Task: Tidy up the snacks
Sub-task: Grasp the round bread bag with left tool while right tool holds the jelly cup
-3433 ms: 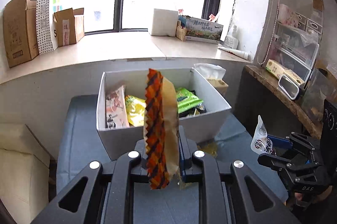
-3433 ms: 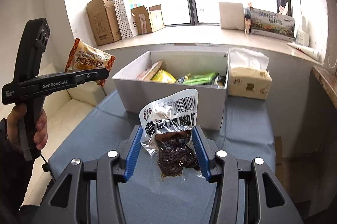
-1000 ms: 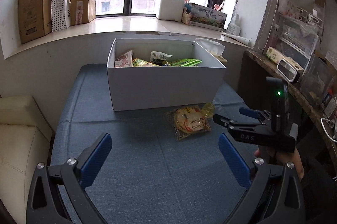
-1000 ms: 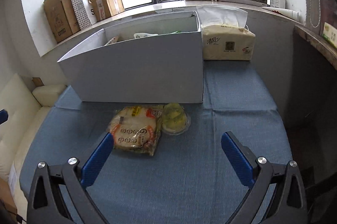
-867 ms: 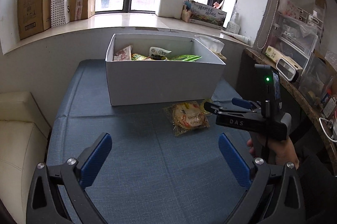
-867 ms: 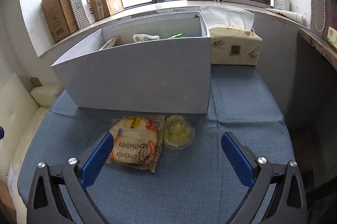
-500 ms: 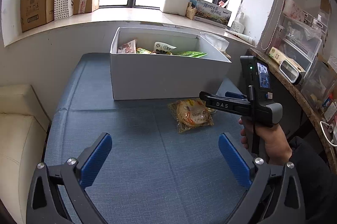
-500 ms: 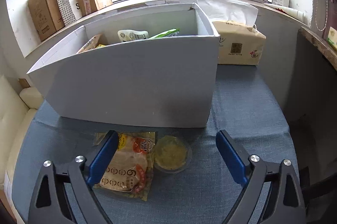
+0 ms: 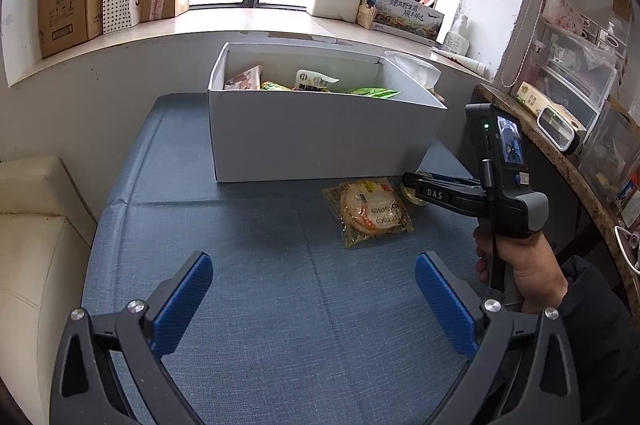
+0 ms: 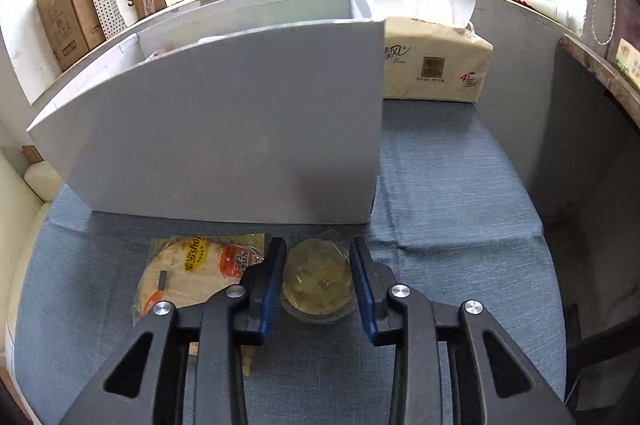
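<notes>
A white box (image 9: 320,133) holding several snack packets stands on the blue table; it also shows in the right wrist view (image 10: 240,129). In front of it lie a flat pancake packet (image 9: 370,211) (image 10: 192,265) and a small clear jelly cup (image 10: 316,277). My right gripper (image 10: 318,265) is down on the table with its blue fingers closed against both sides of the jelly cup. In the left wrist view the right gripper (image 9: 416,185) hides most of the cup. My left gripper (image 9: 314,289) is wide open and empty above the table's near part.
A tissue pack (image 10: 432,65) sits right of the box. Cardboard boxes (image 9: 68,5) and a paper bag line the windowsill. A cream cushion (image 9: 32,225) lies left of the table. A cluttered shelf (image 9: 572,113) stands at the right.
Both snacks held earlier are now in the box. My right gripper came down to the table and closed around the jelly cup. My left gripper stays open, drawn back slightly.
</notes>
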Tool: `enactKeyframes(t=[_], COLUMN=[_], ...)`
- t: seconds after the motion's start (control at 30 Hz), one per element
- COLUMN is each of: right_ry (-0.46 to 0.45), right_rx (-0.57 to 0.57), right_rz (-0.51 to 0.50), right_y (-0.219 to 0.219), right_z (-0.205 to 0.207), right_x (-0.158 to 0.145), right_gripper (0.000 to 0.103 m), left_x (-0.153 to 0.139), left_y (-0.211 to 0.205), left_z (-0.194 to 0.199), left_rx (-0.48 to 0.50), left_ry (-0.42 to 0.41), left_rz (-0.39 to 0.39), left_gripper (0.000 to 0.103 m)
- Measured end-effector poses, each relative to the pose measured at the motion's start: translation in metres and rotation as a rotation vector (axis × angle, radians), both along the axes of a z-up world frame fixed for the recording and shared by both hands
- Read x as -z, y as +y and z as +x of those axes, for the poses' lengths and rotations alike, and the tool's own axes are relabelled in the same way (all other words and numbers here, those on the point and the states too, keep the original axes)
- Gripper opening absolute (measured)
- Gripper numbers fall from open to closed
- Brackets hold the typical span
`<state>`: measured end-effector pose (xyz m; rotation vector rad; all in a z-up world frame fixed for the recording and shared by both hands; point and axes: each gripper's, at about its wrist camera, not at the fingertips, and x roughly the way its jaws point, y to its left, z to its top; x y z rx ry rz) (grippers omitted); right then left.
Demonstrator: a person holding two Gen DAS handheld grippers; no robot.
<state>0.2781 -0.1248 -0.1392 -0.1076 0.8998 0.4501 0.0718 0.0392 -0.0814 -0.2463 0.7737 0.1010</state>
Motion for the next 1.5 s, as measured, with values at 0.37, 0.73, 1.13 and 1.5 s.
enactKeyframes(t=[0.37,0.73,1.13,1.5], right_ry=[-0.12,-0.137,-0.106,-0.109], right_rx=[-0.03,0.058,0.088,0.06], right_rz=[0.001,0.062,0.098,0.092], right_y=[-0.049,-0.107,-0.125,-0.115], right_z=[-0.057,-0.086,-0.085,-0.088], right_x=[-0.041,-0.062,-0.053,-0.054], right_gripper=[0.035,0.035,0.035,0.036], left_x=[0.026,0.069,0.093,0.057], left_y=[-0.025,-0.066,-0.097,-0.08], left_z=[0.056,0.14,0.174,0.135], left_rx=[0.126,0.109,0.07,0.084], left_ry=[0.04,0.18,0.223,0.143], left_rz=[0.049,0.109,0.18,0.1], left_gripper=[0.103,0.103,0.092,0.082])
